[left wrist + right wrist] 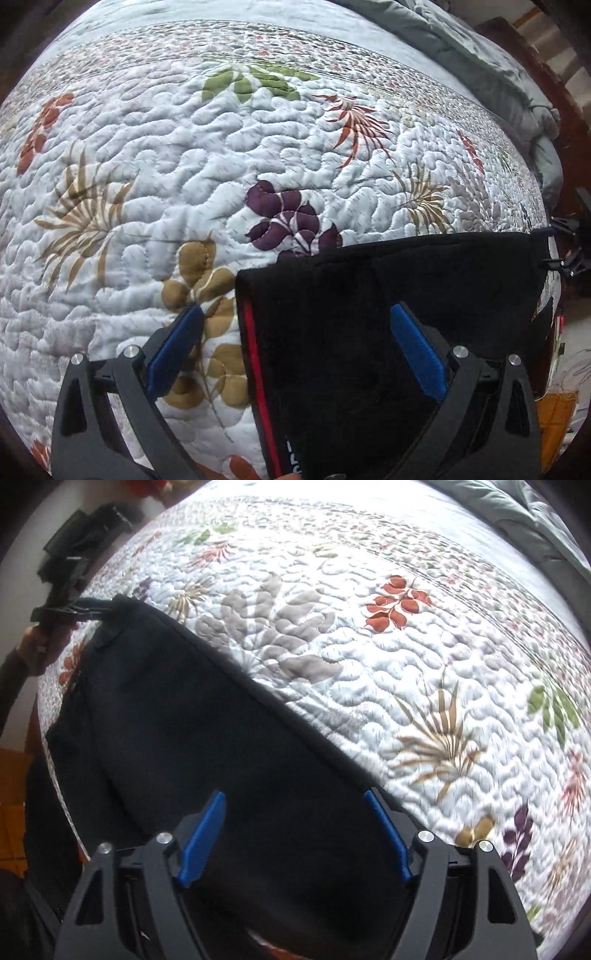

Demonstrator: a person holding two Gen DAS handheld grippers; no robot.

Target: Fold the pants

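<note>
Black pants (pixel 388 332) with a red side stripe (pixel 256 369) lie folded on a quilted bedspread. My left gripper (pixel 295 343) is open above the pants' near left edge, one blue pad (pixel 173 347) over the quilt and the other over the cloth. In the right wrist view the pants (pixel 207 738) stretch from the near middle to the far left. My right gripper (pixel 295 834) is open just above the near end. The other gripper (pixel 70 609) shows at the pants' far corner.
The white quilt with leaf prints (pixel 184 166) covers the bed and spreads wide beyond the pants (pixel 443 701). A grey-green blanket (pixel 480 55) is bunched at the far right edge. An orange floor (pixel 554 424) lies past the bed's edge.
</note>
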